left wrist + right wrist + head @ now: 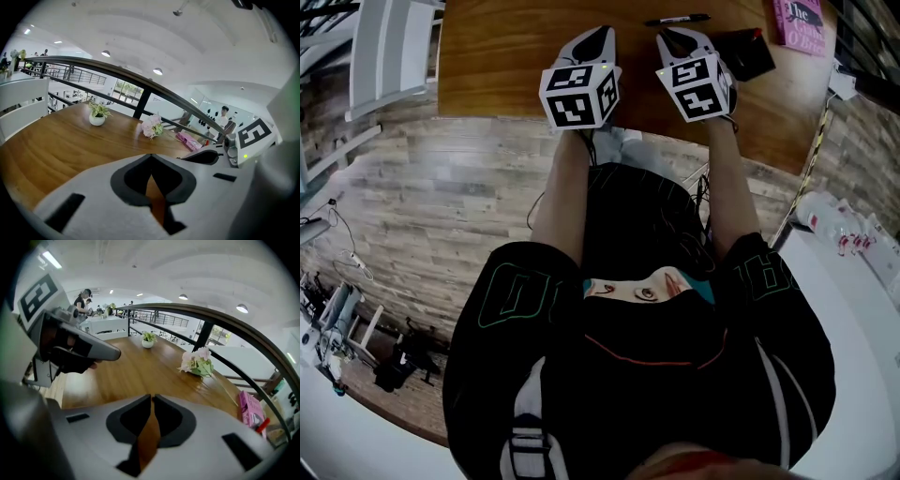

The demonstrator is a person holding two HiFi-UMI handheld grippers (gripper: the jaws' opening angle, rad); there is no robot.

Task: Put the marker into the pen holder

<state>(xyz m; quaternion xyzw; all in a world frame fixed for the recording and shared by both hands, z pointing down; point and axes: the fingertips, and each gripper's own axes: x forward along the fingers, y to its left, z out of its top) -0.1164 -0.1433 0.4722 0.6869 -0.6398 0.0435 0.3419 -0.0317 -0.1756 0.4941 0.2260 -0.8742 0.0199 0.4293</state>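
A black marker (677, 19) lies on the wooden table (506, 56) at its far edge, just beyond my right gripper. A black boxy pen holder (745, 53) sits to the right of that gripper. My left gripper (598, 36) and right gripper (675, 37) hover side by side over the table's near part, both shut and holding nothing. In the left gripper view the jaws (151, 157) meet at their tips over bare wood. The right gripper view shows the same (153, 397). Neither gripper view shows the marker.
A pink book (801, 23) lies at the far right corner. A small potted plant (97, 117) and a pink flower bunch (153, 126) stand farther along the table by the railing (220, 317). A white chair (389, 47) stands at the left.
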